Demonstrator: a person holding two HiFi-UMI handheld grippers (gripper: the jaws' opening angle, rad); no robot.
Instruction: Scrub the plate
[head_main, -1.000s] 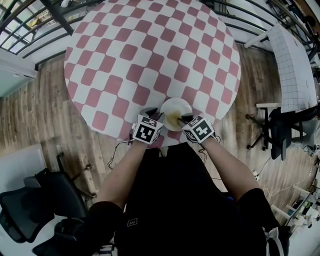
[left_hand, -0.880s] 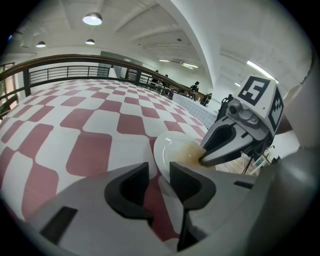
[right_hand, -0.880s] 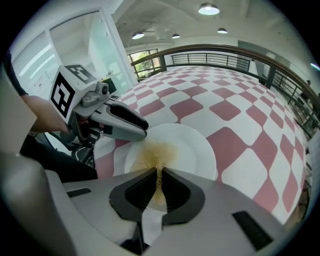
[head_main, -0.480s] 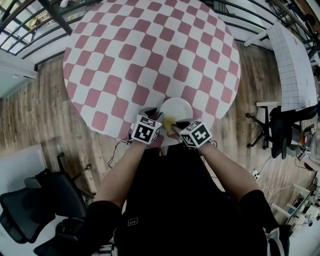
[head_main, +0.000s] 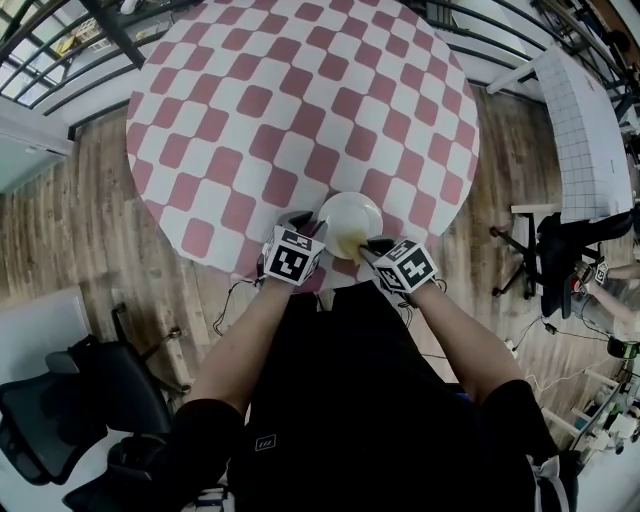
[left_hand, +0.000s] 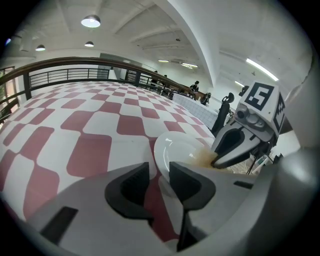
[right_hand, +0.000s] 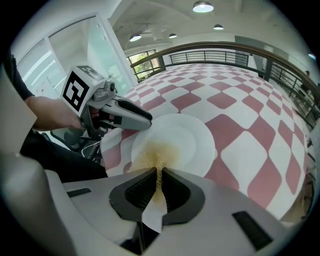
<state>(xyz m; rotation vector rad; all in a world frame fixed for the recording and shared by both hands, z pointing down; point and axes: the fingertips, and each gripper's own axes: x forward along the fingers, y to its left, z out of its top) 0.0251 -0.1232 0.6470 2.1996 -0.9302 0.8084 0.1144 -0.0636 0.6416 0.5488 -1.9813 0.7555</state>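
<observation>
A white plate (head_main: 352, 215) sits at the near edge of the round table, with a yellow-brown smear (right_hand: 155, 151) on its near side. My left gripper (head_main: 305, 225) is shut on the plate's left rim; that rim (left_hand: 165, 172) runs between the jaws in the left gripper view. My right gripper (head_main: 362, 245) is shut on a thin yellowish scrub pad (right_hand: 159, 181), which presses on the plate (right_hand: 180, 140) at the smear. A white tail of the pad (right_hand: 152, 216) hangs back behind the jaws. The left gripper (right_hand: 142, 119) shows at the plate's left edge.
The table wears a red-and-white checked cloth (head_main: 290, 110). Black office chairs stand on the wooden floor at the lower left (head_main: 70, 420) and at the right (head_main: 555, 260). A white table (head_main: 590, 130) is at the far right, a railing (head_main: 60, 50) at the upper left.
My right gripper swung left across the plate's near side, then back to the right with the pad. The left gripper and plate have hardly moved.
</observation>
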